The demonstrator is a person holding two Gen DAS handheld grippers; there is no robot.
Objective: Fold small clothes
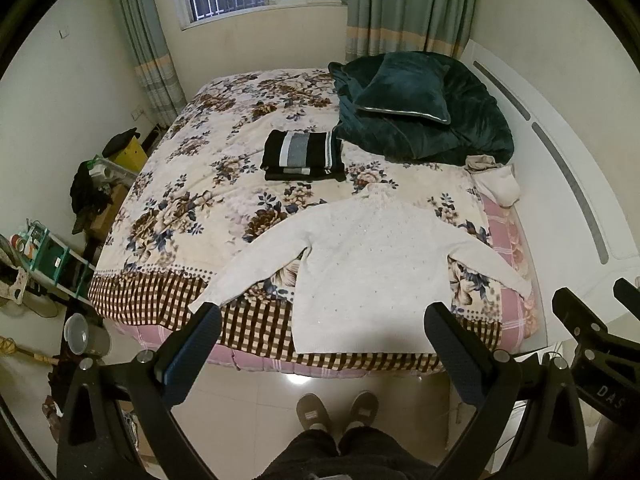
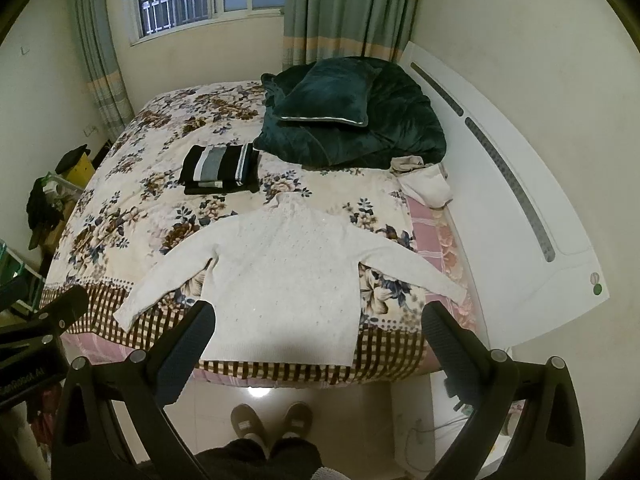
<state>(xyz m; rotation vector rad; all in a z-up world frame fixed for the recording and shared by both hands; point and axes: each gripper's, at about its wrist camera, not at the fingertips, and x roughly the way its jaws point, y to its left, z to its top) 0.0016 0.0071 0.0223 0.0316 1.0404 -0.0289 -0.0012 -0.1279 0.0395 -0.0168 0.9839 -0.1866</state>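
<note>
Both the left gripper (image 1: 322,326) and right gripper (image 2: 318,326) hang with jaws released above the bed's (image 1: 168,184) near edge, grasping nothing; the white sweater (image 1: 360,276) lies flat at twelve o'clock, sleeves spread; folded striped clothes (image 1: 302,156) beyond; only the left view shows a lidded cup (image 1: 82,334) at nine o'clock; only the right shows a green light (image 2: 597,289) at three.

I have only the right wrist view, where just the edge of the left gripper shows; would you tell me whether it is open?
Observer: Yes, the left gripper is open and holds nothing. Its fingers are spread wide in front of the white knitted sweater, which lies flat on the bed with the floral blanket.
Operator: Thank you. Is there anything beside the near left corner of the bed, which that gripper hides from me?
Observer: A grey cylindrical container with a clear top sits just off that corner, apart from the bed.
</note>
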